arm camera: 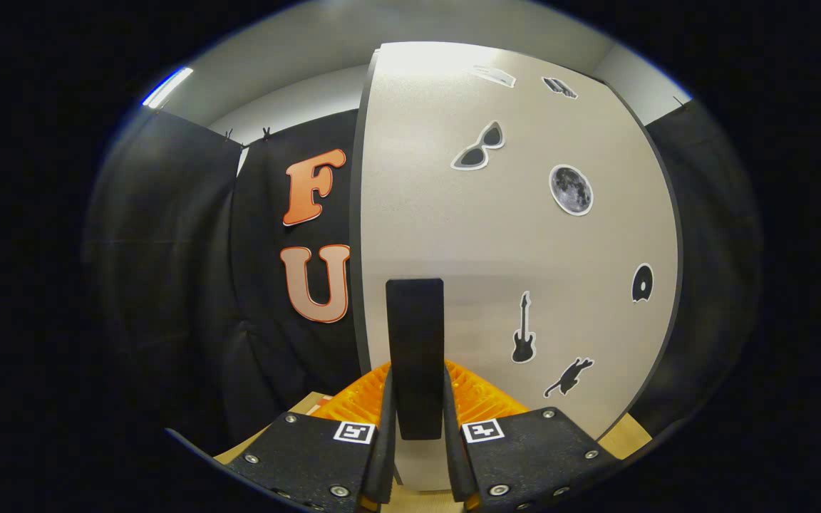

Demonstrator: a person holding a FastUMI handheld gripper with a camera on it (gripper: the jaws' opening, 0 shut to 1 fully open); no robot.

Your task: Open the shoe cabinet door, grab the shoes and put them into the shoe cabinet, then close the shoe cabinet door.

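Observation:
The shoe cabinet door point(524, 242) is a pale grey panel right in front of me, with small stickers of sunglasses, a moon, a guitar and a cat on it. Its dark left edge point(358, 235) stands out against the booth's black cloth wall. A black upright handle point(415, 320) sticks out from the door's lower part. My gripper point(416, 374) is shut on this handle, one finger pressing on each side of it. No shoes are in sight, and the door hides the cabinet's inside.
The black cloth wall point(189, 271) hangs to the left of the door and another stretch of it point(710, 235) lies beyond the door's right edge. A light wooden surface point(628, 434) shows low down beside the fingers.

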